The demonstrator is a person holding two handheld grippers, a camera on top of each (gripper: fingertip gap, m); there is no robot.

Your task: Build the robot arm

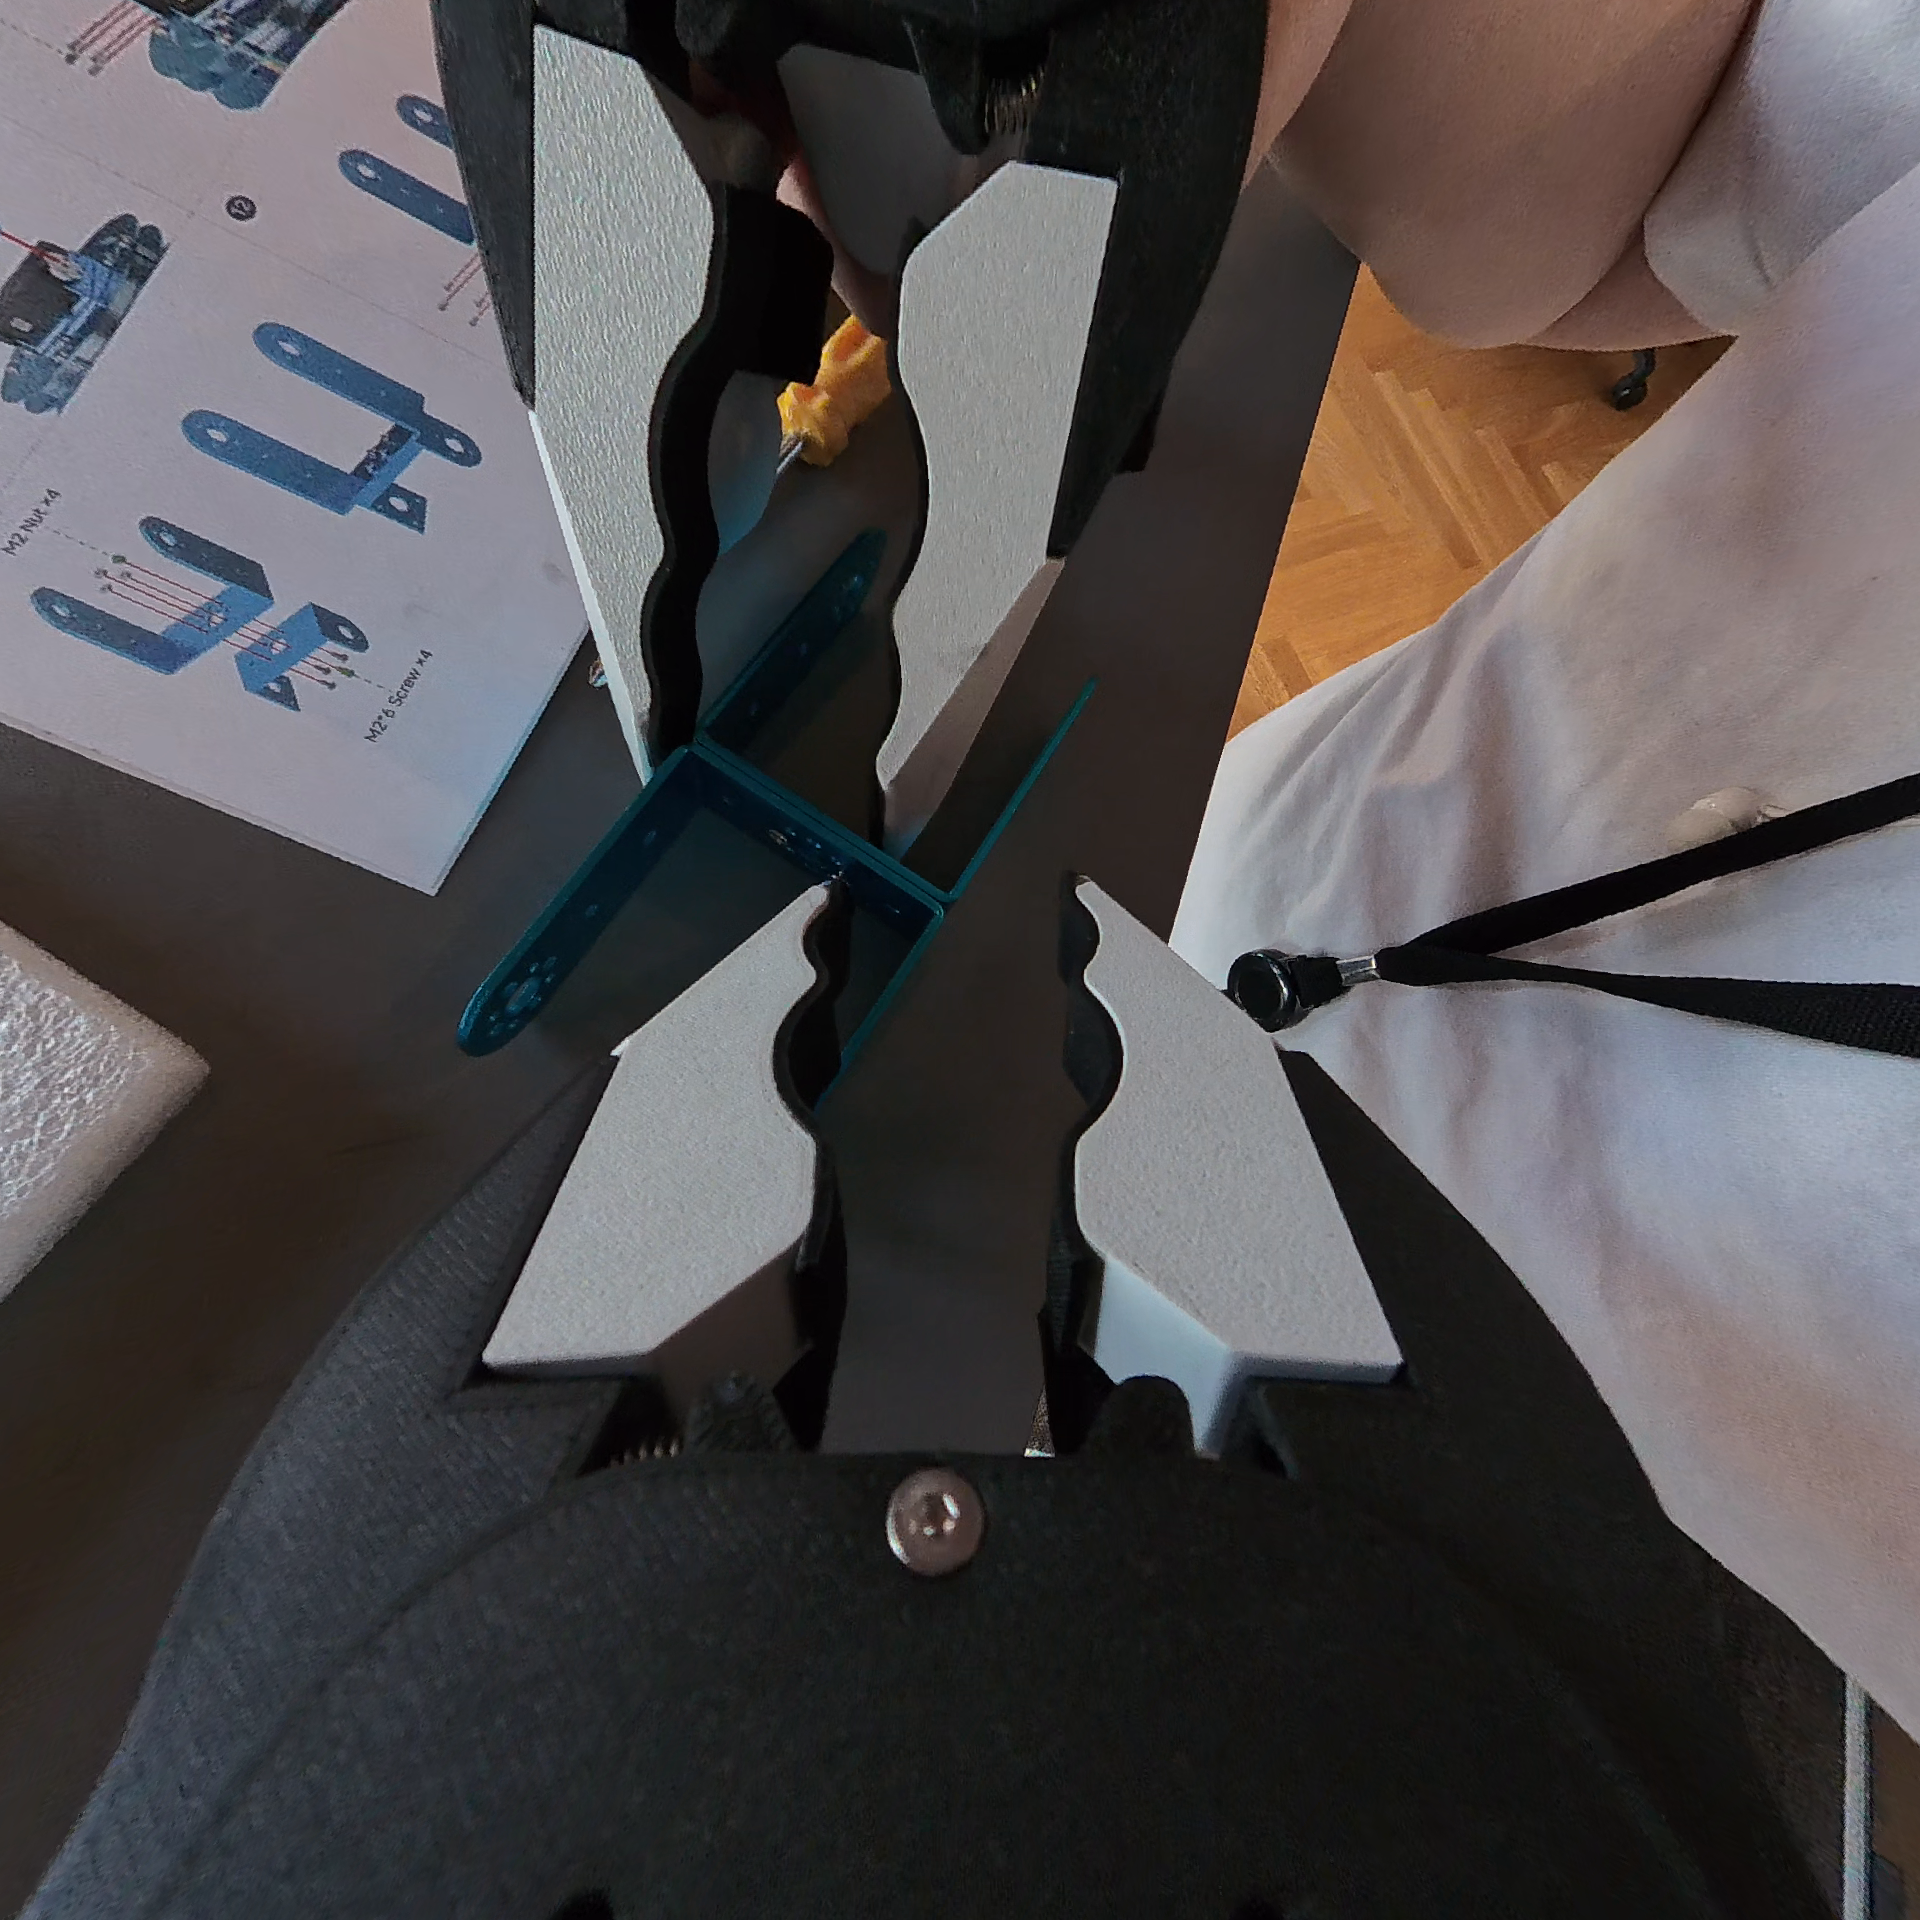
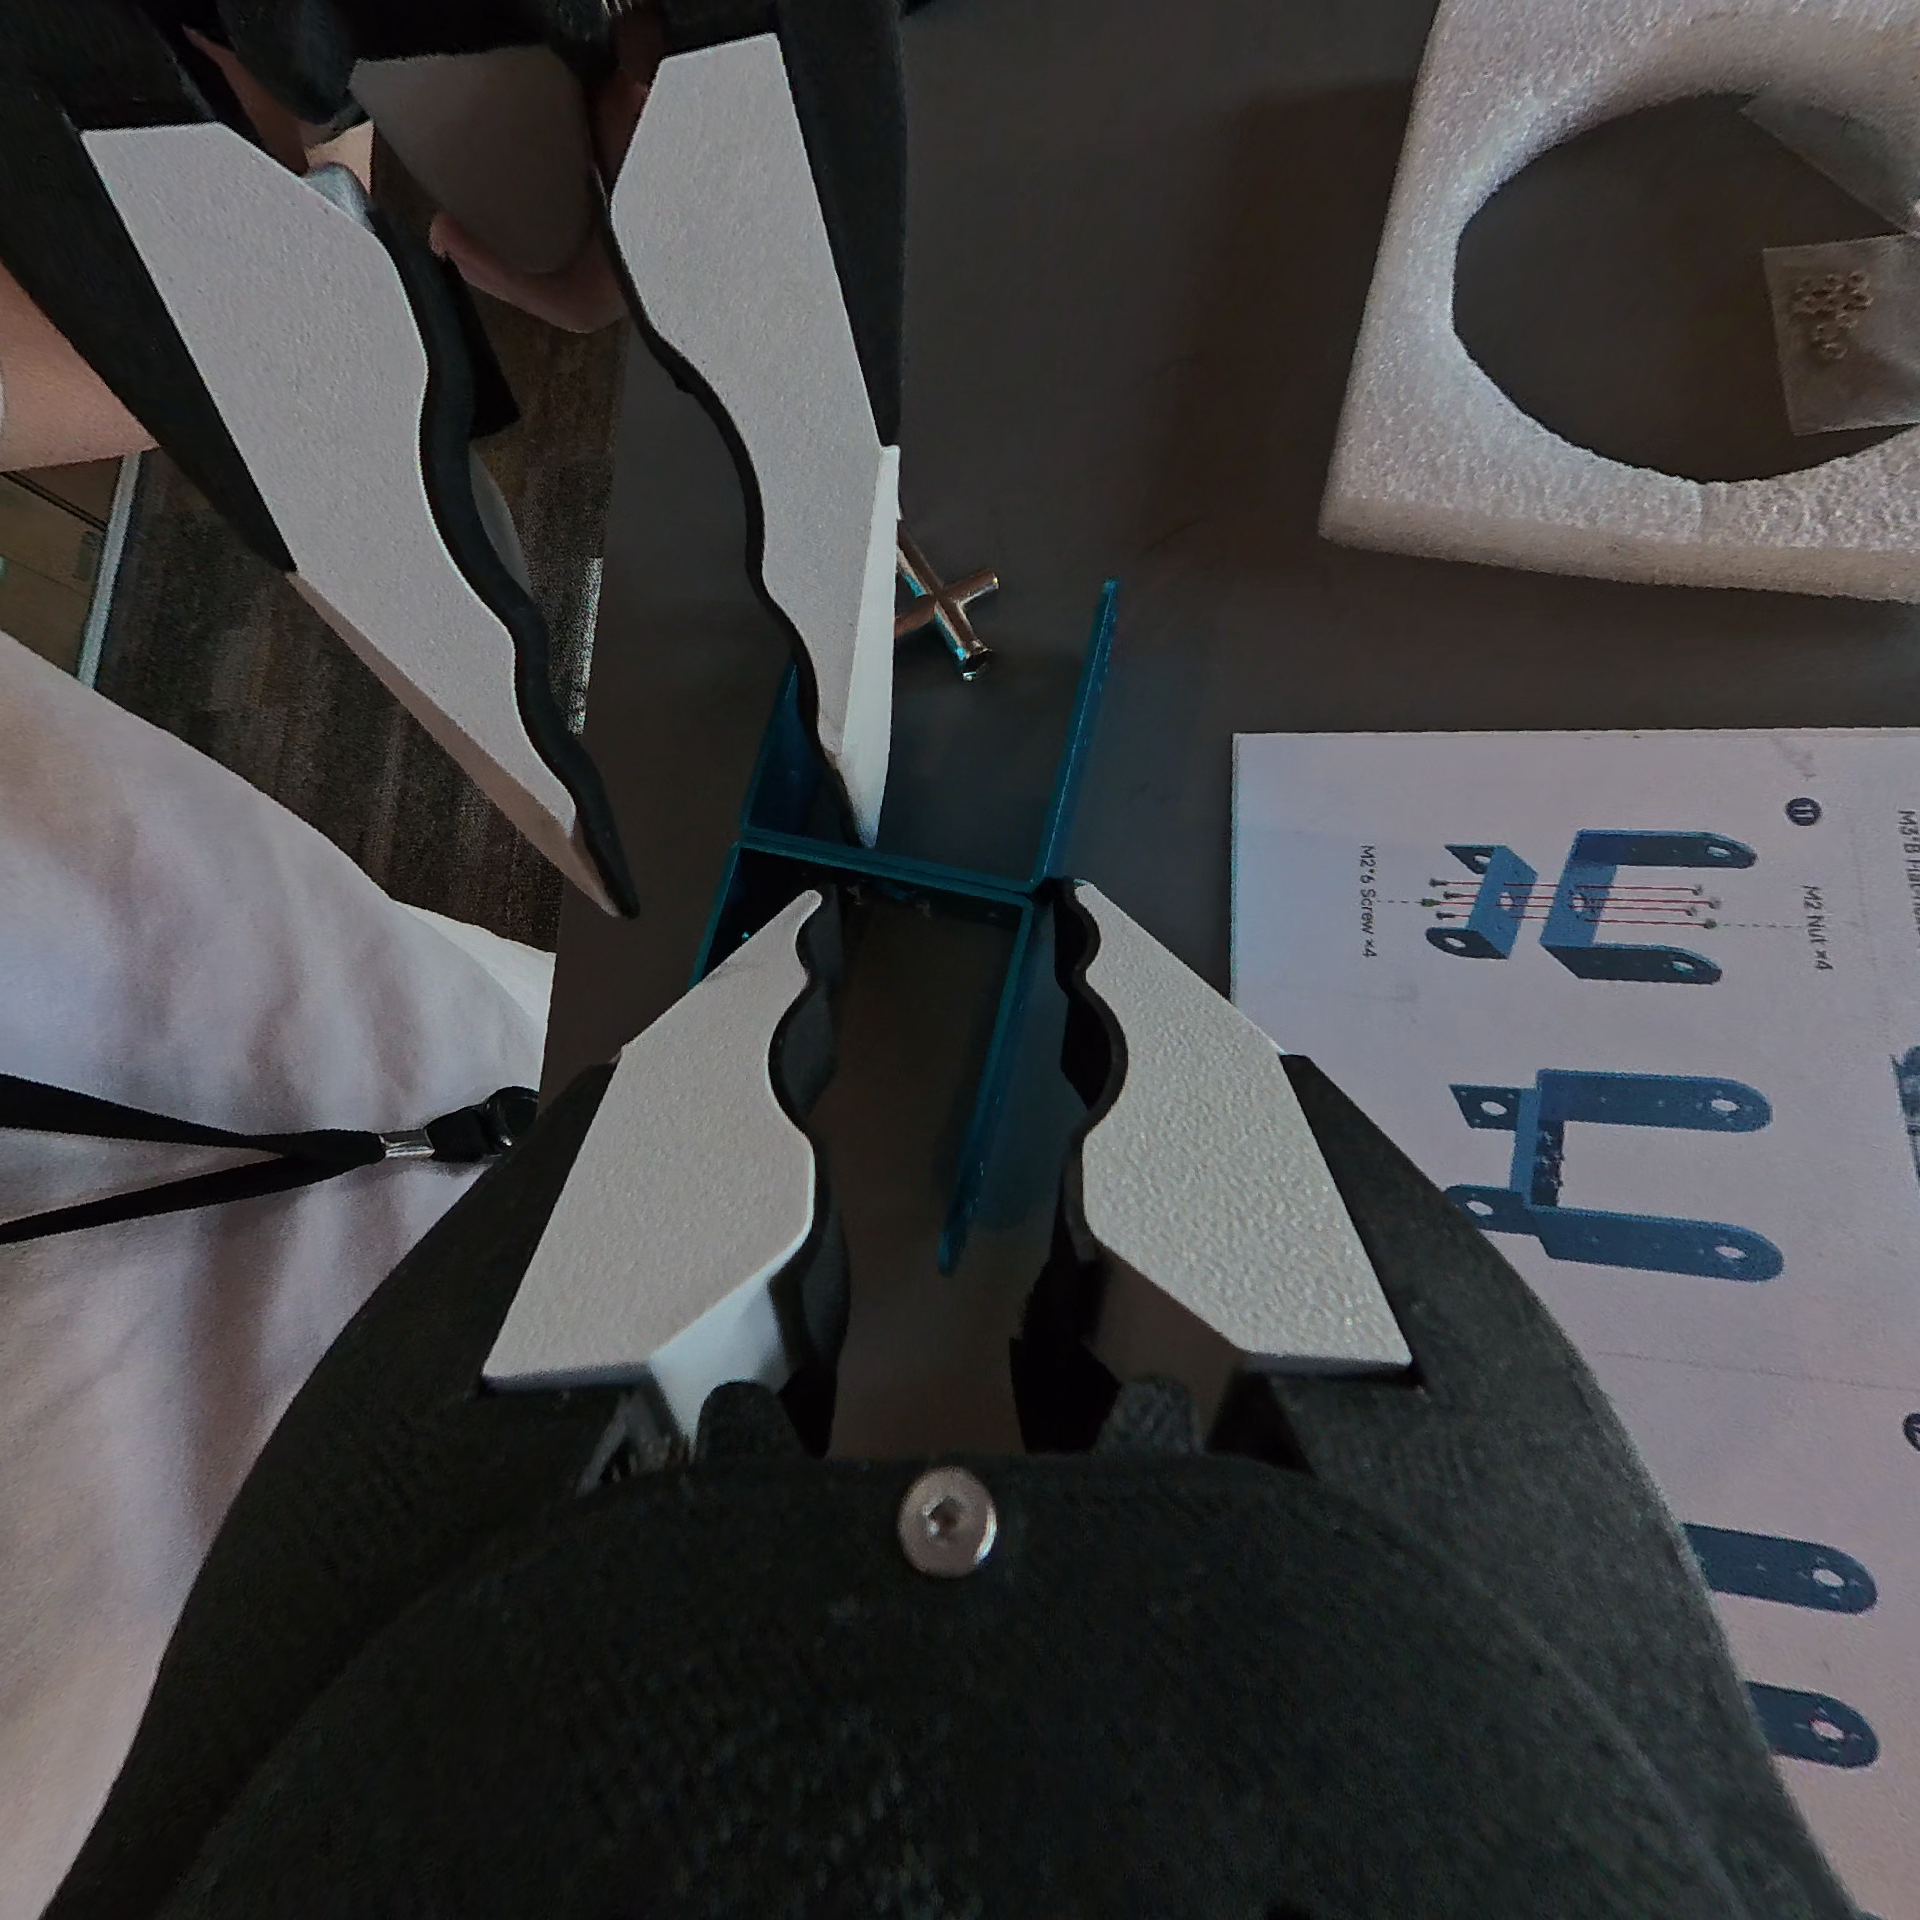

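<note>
Two tongs meet nose to nose over a dark counter, both angled down at a teal metal bracket assembly, two U-shaped pieces set back to back.

Left tongs: released, jaws spread; the left fingertip sits inside one U-bracket near its base plate, the right fingertip is outside the bracket wall, not clamping anything. Right tongs: also spread, straddling the near U; the right finger rests against the outside of one bracket wall, the left finger just beside the other wall. Whether it presses firmly, cannot tell.

Fingers are white, matte, with wavy black rubber inner edges, on black textured printed bodies.

Around: a printed instruction sheet lying flat, a white foam packing block with a round cutout, a small metal cross wrench, and a yellow-handled screwdriver behind the right tongs. A person in a white shirt with a black lanyard sits at the counter edge; parquet floor below.
</note>
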